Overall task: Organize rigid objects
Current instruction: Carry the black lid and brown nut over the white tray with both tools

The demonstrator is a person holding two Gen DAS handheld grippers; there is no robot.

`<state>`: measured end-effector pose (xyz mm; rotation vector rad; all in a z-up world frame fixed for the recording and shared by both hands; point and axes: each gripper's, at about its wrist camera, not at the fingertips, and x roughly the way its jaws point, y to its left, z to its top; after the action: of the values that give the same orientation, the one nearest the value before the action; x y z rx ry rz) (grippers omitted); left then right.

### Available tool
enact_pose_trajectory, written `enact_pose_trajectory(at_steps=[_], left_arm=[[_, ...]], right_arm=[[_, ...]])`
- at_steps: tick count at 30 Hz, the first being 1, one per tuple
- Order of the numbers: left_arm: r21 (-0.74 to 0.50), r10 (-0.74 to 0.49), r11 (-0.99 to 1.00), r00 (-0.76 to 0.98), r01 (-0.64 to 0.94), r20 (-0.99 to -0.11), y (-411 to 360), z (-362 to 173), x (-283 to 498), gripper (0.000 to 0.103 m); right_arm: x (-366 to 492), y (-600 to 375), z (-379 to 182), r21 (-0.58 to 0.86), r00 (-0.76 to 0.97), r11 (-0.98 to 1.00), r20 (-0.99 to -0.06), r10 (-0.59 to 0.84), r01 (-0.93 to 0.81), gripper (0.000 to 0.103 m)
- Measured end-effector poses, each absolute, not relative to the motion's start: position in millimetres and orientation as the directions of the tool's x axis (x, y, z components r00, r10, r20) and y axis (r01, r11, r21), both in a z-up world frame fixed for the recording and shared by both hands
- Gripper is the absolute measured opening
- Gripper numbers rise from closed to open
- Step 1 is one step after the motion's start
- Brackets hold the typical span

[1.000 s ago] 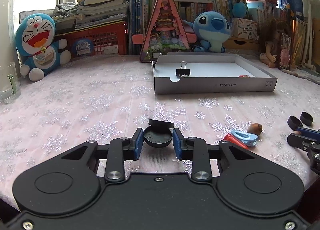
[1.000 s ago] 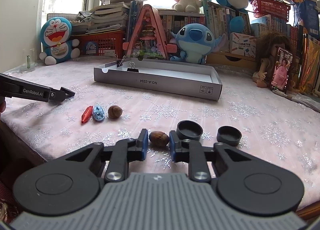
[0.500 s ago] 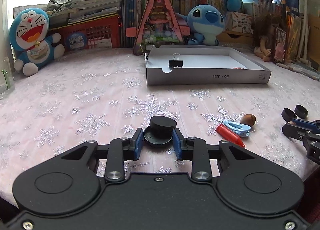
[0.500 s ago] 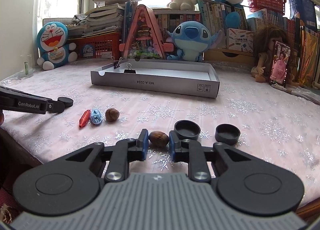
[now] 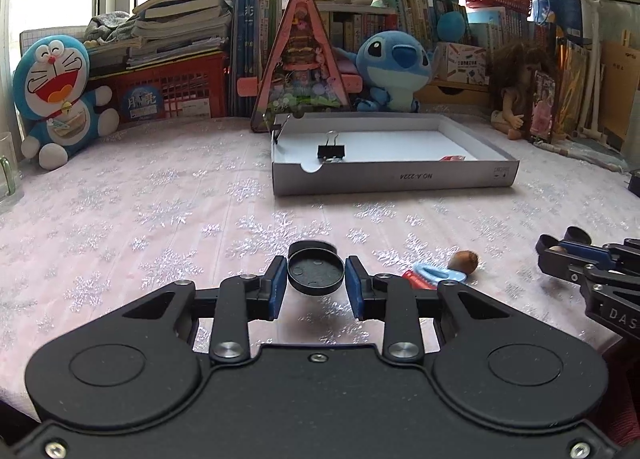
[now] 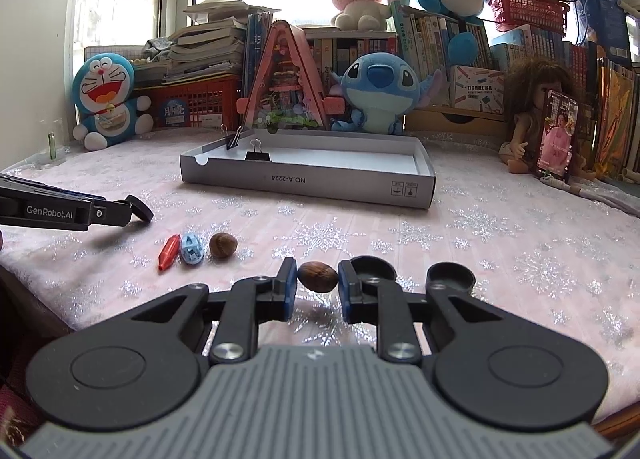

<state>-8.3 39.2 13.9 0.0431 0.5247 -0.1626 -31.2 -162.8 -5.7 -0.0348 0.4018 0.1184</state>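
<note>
My left gripper is shut on a round black cap, held a little above the pink snowflake cloth; a second black disc shows just behind its top edge. My right gripper is shut on a brown nut, also just off the cloth. In the right wrist view the left gripper comes in from the left edge. In the left wrist view the right gripper sits at the right edge. Further back lies a shallow white box lid with black binder clips inside.
On the cloth lie a red piece, a blue piece and another nut. Two black caps sit by my right fingers. Plush toys, a doll, books and a red crate line the back.
The black cap stays in the left jaws, but its hollow face now tips more toward the camera. The right gripper keeps still with the nut.
</note>
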Motion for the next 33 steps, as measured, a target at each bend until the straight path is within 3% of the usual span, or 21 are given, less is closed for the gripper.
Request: enact_pose_trajectory(at_steps=[33], left_arm=[[-0.084,-0.202,0.979,0.843,0.185,-0.498,11.0,45.5,58.1,0.029]], right_arm=[[35.9,-184.7,26.6,0.024,0.924,0.998,-0.379,0.058,-0.053,0.026]])
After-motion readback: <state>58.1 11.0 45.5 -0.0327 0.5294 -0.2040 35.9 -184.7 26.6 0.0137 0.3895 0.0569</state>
